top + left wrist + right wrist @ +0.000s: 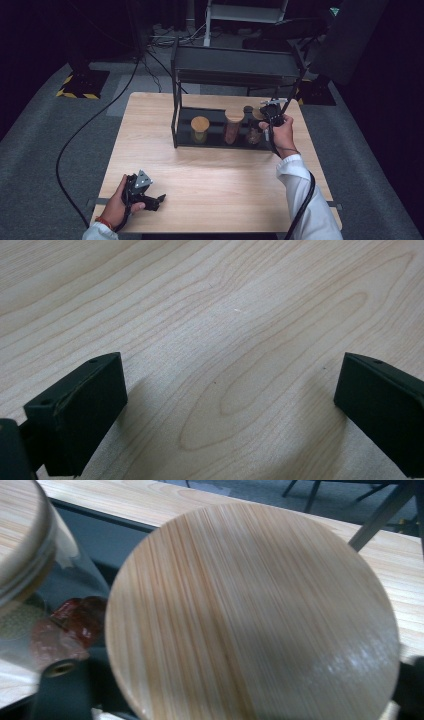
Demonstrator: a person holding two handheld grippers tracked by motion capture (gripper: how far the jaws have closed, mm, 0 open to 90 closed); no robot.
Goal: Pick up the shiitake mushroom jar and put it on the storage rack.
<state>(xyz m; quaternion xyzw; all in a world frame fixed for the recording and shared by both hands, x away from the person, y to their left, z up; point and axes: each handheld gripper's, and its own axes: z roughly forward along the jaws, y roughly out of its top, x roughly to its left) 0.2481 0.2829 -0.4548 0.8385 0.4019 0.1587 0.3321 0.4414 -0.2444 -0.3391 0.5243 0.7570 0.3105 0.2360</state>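
Three glass jars with round wooden lids stand in a row on the bottom tray of a black rack [175, 115]: a left jar [200, 129], a middle jar [233, 127] and a right jar [254, 131]. My right gripper [270, 112] hovers at the top of the right jar. In the right gripper view the jar's wooden lid [250, 615] covers most of my right gripper [235, 695], whose jaws stand apart at the two lower corners. My left gripper [156, 201] rests low on the table near its front left. Its jaws [230, 410] are wide open over bare wood.
The rack has a dark shelf [235, 65] above the jars and thin black posts. The neighbouring jar [25, 555] with reddish-brown contents [75, 620] stands close to the left of the lid. The light wooden table [210, 175] reaches towards me. Cables [75, 140] lie on the grey floor.
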